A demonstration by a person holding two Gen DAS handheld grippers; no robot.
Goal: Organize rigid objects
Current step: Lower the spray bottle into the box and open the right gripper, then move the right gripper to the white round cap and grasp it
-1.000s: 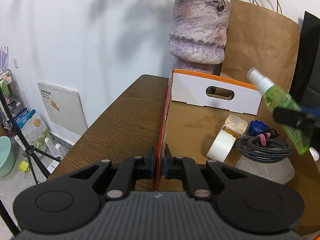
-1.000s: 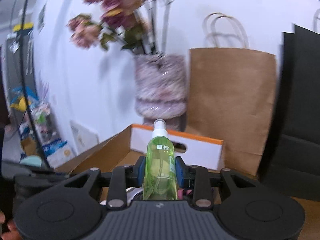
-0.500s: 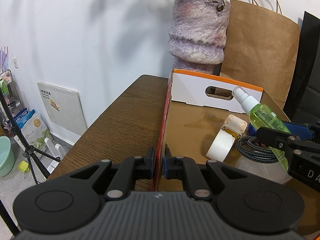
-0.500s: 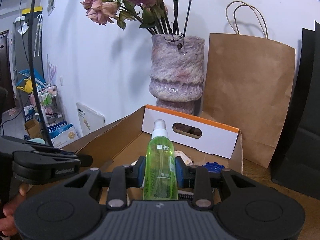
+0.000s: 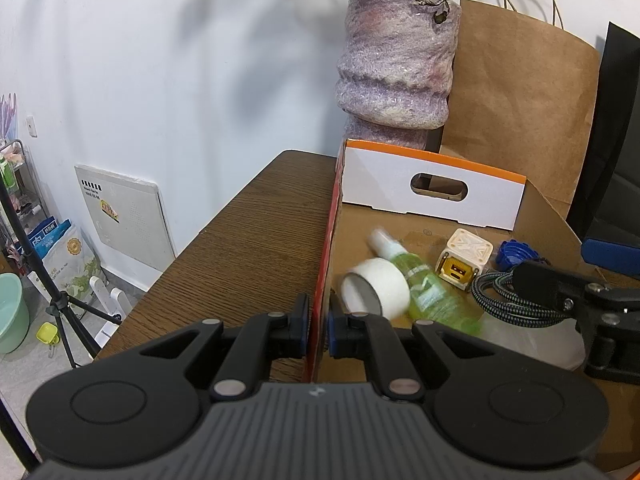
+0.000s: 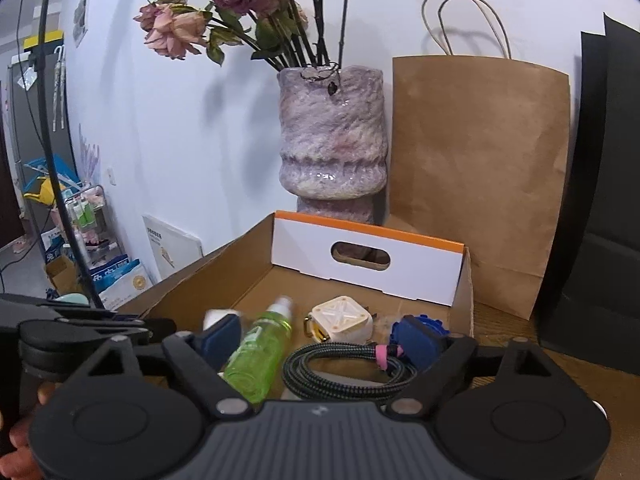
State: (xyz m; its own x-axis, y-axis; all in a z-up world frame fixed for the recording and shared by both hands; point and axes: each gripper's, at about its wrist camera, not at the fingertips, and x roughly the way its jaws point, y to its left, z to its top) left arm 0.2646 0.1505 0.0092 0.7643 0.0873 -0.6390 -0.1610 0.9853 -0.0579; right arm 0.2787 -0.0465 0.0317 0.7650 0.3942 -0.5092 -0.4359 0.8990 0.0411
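Cardboard box (image 5: 432, 196) sitting on wooden table (image 5: 256, 236); left gripper (image 5: 318, 322) clamping shut on its near side wall, steadying it.

Right gripper (image 6: 320, 344) opening wide, pads clear of everything, nothing pressed between them.

Green spray bottle (image 6: 256, 356) blurring inside the box, apparently dropping or rolling free. Lying tilted, long axis running from the near right toward the far left in the left wrist view, white nozzle pointing toward the far wall. Crowding against white tape roll (image 5: 378, 290), just beside cream cube (image 5: 466, 258) and braided cable coil (image 6: 344, 368).

Risks: possibly rolling on, nudging the tape roll, or settling askew across the coil; possibly catching on the widening jaws if lifted carelessly.
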